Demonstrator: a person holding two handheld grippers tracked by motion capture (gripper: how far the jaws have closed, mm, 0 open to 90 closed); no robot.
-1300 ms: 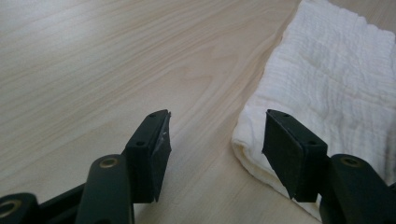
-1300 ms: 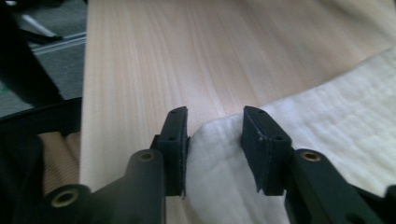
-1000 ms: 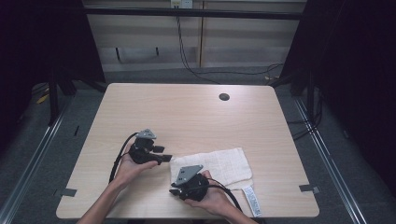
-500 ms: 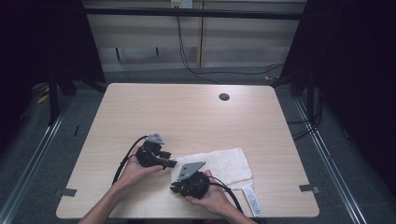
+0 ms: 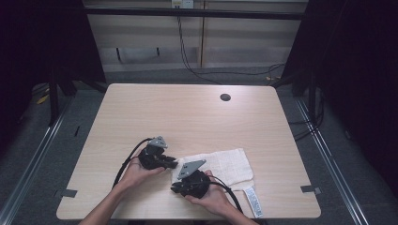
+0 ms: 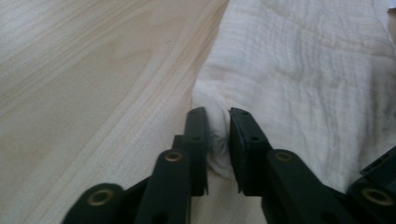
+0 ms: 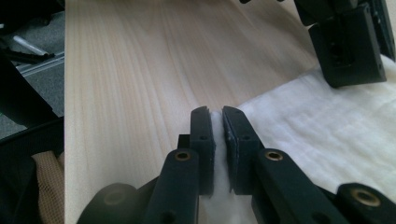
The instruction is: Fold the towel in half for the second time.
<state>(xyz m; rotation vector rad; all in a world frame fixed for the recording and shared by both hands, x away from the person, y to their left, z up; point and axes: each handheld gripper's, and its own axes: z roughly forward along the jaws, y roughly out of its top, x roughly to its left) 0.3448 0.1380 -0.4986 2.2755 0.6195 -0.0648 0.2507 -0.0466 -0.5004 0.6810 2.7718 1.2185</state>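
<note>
While a white cloth [image 5: 225, 165] lies flat near the table's [image 5: 187, 117] front edge, the left gripper [image 6: 217, 121], jaws having just closed, pinches its left edge; the right gripper [image 7: 218, 122] apparently clamps the same edge nearer the person.

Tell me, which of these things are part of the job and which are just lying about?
In the job: white cloth; left gripper and right gripper, each pinching its edge.

Lying about: table's round hole; wall cables.
</note>
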